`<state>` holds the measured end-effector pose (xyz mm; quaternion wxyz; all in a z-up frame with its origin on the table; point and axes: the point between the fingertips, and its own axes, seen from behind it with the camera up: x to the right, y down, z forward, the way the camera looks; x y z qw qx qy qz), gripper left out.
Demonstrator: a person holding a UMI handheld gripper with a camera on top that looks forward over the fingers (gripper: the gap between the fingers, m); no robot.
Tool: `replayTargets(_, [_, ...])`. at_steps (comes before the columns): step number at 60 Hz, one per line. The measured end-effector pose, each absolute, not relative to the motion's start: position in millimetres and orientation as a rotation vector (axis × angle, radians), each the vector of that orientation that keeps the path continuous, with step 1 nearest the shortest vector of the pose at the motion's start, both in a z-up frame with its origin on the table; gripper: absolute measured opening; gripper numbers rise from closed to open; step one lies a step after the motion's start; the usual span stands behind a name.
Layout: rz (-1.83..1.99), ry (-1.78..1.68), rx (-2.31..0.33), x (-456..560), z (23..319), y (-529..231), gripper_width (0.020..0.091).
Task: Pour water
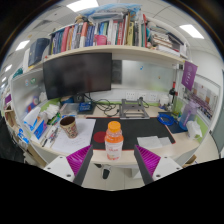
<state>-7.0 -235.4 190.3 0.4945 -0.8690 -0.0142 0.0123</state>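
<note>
A small bottle [114,141] with an orange cap is being seen standing upright between the two fingers of the gripper [113,160]. The pink pads [79,160] are being kept wide apart, with a gap showing on each side of the bottle. So nothing is being squeezed; the bottle is being held up by the desk [150,133], not by the gripper. The bottle is being kept in the middle, most likely so that both pads can be closed on it evenly.

A cup [69,126] is being seen on the desk, off to the left and a little beyond the fingers, well apart from the bottle. It is probably being kept there as the thing to be poured into. It is being left upright with its mouth open, which is how it needs to be for water.

Beyond both, a dark screen [78,73] is being seen under a shelf [100,50] that is being filled with books. Other small things are being left lying about on the desk, but they are too small to be named.

The pouring is not yet being done. The bottle would first need to be pinched, then lifted. Its cap is still on, so it is being judged that water cannot come out yet. If the bottle is being gripped too high, it might be tipped over.
</note>
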Motion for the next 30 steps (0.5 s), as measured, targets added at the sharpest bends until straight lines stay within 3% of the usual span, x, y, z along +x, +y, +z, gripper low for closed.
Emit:
replayTargets(18, [0.073, -0.072, -2.003, -13.5, 112.9, -217.6, 0.0851])
replayTargets(30, [0.023, -0.054, -1.881, -5.2, 91.2, -160.3, 0.0854])
